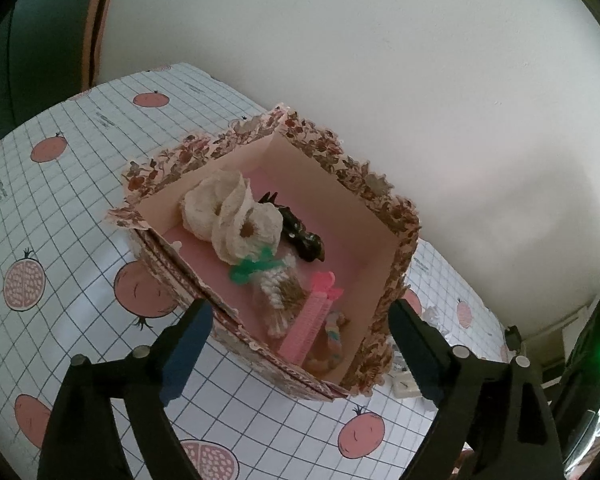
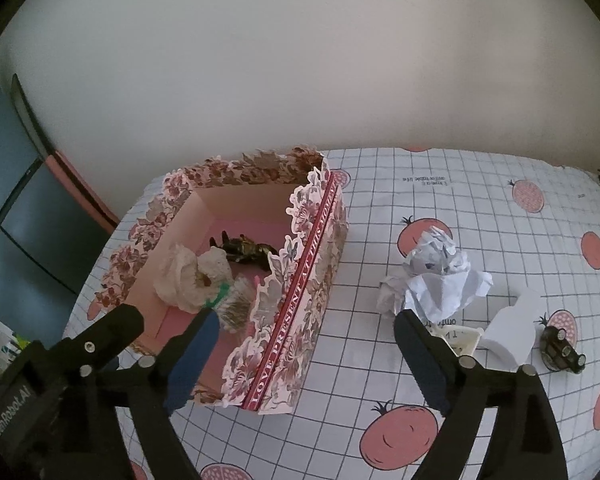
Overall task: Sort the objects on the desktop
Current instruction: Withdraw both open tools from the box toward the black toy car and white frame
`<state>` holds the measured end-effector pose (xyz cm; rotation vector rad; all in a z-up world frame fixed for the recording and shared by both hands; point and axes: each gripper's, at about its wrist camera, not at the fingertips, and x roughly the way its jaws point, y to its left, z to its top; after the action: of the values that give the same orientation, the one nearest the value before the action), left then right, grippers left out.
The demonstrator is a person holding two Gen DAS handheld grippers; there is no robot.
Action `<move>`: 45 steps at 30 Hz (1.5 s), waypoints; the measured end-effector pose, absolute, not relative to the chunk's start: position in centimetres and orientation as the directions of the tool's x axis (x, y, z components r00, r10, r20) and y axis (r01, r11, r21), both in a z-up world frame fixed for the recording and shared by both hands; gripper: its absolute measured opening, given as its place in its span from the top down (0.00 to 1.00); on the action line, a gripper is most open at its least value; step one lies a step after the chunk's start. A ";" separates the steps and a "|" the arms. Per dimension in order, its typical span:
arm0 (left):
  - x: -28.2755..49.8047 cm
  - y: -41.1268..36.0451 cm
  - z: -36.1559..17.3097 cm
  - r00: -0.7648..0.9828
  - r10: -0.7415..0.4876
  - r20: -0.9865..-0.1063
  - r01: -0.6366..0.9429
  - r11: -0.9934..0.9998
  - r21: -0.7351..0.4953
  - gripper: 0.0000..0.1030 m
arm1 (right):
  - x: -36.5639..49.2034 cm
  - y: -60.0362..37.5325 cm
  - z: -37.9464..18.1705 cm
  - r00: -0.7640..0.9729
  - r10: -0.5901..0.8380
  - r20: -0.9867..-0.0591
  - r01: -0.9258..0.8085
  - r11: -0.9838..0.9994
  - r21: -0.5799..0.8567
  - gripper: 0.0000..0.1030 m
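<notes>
A floral paper box (image 1: 342,160) with a pink inside stands on the tablecloth. In it lie cream lace scrunchies (image 1: 228,216), a dark hair clip (image 1: 300,236), a green clip (image 1: 248,270), a bag of cotton swabs (image 1: 278,292), a pink comb (image 1: 308,320) and a braided hair tie (image 1: 334,340). My left gripper (image 1: 300,308) is open, its fingers spread on either side of the box's near corner, with nothing held. My right gripper (image 2: 306,320) is open too and empty. Its left finger is over the box (image 2: 320,248) and its right finger is near crumpled paper (image 2: 440,276).
Right of the box lie a white folded card (image 2: 512,332), a small cream tag (image 2: 464,340) and a small dark object (image 2: 560,346). The pomegranate-print tablecloth (image 2: 480,208) ends at a white wall behind. The left tool's black housing (image 2: 40,392) fills the lower left.
</notes>
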<state>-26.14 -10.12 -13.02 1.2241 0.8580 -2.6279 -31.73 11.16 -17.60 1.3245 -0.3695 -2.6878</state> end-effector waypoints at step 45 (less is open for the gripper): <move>-26.8 -0.4 -9.1 -0.784 0.110 -0.611 0.166 -0.911 -0.377 0.00 | -28.3 25.7 -12.4 -0.716 0.132 -0.685 -0.266 -0.959 0.094 0.05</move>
<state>-26.83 -0.44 -9.12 1.0219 0.6544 -2.8645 -28.33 25.73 -12.39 1.2184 -0.3143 -3.1129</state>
